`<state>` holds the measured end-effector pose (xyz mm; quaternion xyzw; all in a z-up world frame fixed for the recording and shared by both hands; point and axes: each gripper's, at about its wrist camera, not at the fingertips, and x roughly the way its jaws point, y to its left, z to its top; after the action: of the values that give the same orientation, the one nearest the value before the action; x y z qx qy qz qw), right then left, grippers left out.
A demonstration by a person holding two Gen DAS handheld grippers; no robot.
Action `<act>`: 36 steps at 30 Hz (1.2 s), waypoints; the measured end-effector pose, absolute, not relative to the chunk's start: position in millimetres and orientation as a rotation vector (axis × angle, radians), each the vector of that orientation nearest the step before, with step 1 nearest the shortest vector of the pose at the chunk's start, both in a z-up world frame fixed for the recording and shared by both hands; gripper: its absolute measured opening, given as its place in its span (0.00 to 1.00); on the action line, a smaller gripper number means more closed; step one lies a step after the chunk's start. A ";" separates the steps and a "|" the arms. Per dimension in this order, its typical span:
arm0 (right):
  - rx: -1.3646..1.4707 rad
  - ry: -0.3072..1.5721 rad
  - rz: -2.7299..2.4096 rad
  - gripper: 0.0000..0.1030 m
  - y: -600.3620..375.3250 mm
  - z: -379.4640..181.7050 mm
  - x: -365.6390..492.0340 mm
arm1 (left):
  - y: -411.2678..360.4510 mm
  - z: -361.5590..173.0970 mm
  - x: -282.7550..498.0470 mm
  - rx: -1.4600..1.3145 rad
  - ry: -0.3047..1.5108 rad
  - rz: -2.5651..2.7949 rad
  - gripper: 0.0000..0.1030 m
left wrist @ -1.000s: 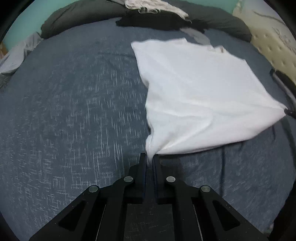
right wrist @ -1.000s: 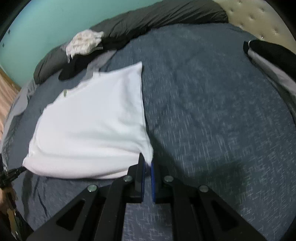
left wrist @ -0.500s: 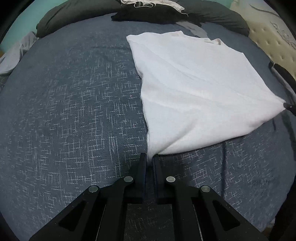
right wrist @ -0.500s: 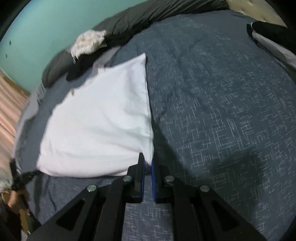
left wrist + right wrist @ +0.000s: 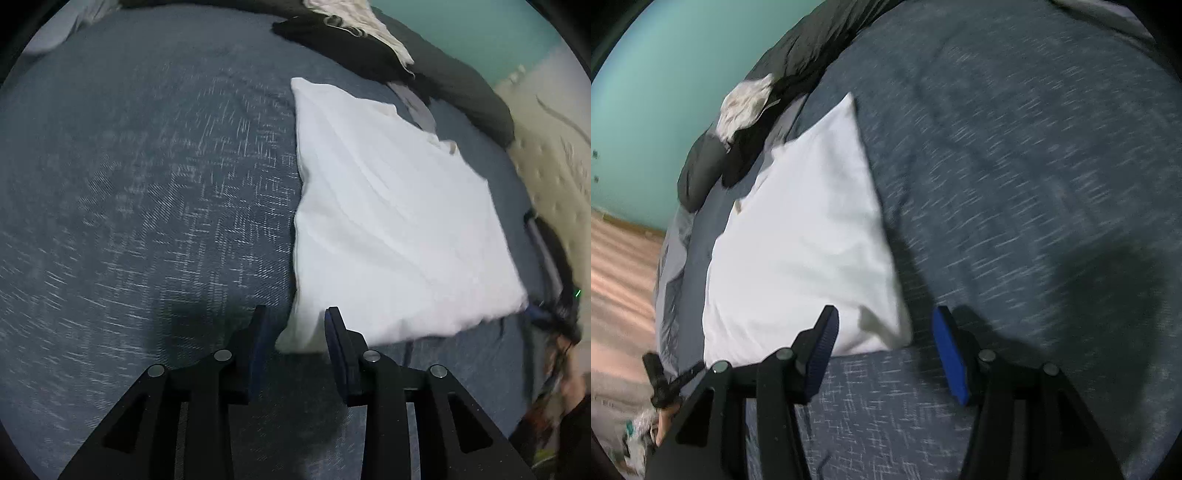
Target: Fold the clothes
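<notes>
A white folded garment lies flat on the dark blue bedspread. My left gripper is open, its jaws on either side of the garment's near left corner, not gripping it. In the right wrist view the same white garment lies ahead and to the left. My right gripper is wide open, the garment's near right corner resting between its jaws, released. The other gripper shows small at the lower left of the right wrist view.
A dark grey duvet roll with a black garment and a whitish cloth lies along the bed's far edge. A beige tufted headboard is at right. Teal wall and wooden floor lie beyond the bed.
Both grippers were shut on the garment's near corners; both have opened and let go. The garment now lies flat on the bed.
</notes>
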<state>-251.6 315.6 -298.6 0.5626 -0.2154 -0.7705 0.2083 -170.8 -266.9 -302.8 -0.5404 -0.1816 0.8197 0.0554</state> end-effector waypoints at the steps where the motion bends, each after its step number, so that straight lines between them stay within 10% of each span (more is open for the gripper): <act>1: 1.564 -0.594 -2.136 0.52 311.9 -300.9 -251.6 | -269.6 -306.8 -173.1 -1.639 -0.581 2.479 0.32; 4: 1.562 -0.604 -2.146 0.26 308.7 -308.8 -251.2 | -270.6 -314.7 -176.5 -1.641 -0.637 2.459 0.26; 6: 1.565 -0.651 -2.150 0.11 314.4 -315.6 -250.4 | -269.6 -316.1 -178.3 -1.649 -0.618 2.468 0.05; 9: 1.539 -0.692 -2.181 0.05 326.7 -316.6 -248.9 | -267.8 -315.5 -178.6 -1.639 -0.565 2.495 0.04; 36: 1.426 -0.108 -1.891 0.03 93.4 -266.8 -198.5 | -236.8 -293.5 -168.3 -1.383 -0.626 2.717 0.09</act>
<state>-198.5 93.4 -266.8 0.5573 -0.0423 -0.7392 0.3757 -168.3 -236.8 -293.5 -0.4444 -0.2010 0.8729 0.0146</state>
